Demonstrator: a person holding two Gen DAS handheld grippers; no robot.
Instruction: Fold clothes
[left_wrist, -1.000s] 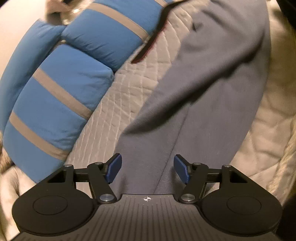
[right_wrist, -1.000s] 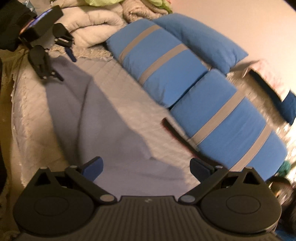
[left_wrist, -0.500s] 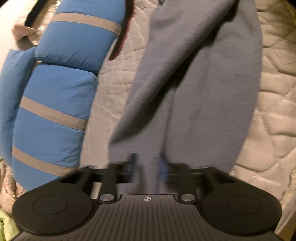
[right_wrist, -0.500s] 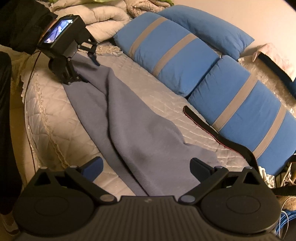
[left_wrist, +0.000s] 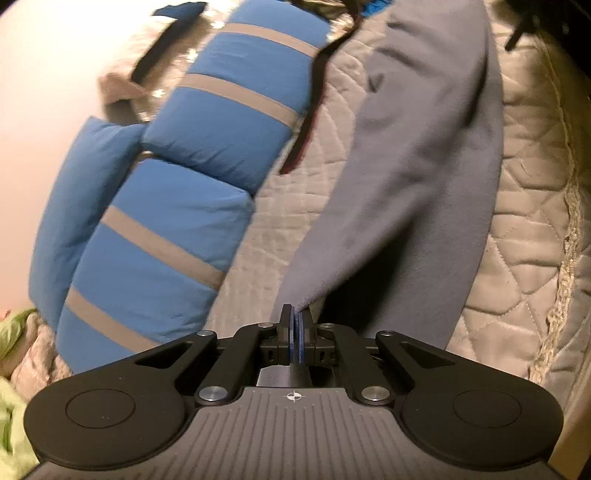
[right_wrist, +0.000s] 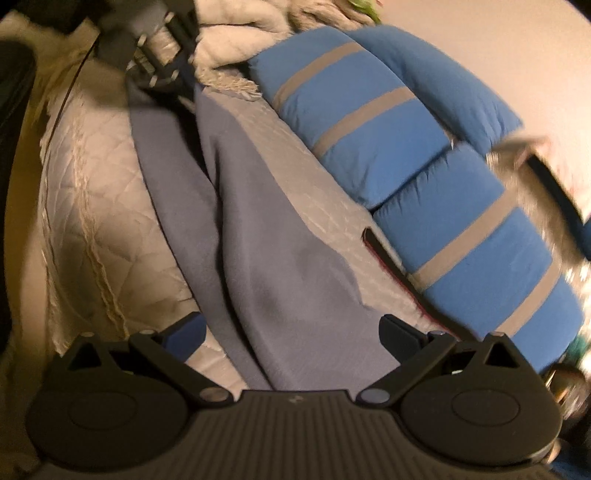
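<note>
Grey garment (left_wrist: 417, 177) corner is pinched in the left claw (left_wrist: 296, 325), angled downward; the right claw (right_wrist: 291, 332) hovers wide above it.

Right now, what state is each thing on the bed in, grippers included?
Left gripper: shut on a corner of the grey garment.
Right gripper: open, over the garment's other end, holding nothing.
Grey garment: spread lengthwise on the quilt, one corner pinched.
Blue pillows: lined up along the wall side.
Dark strap: lying between garment and pillows.
Quilt: flat under it all.
</note>
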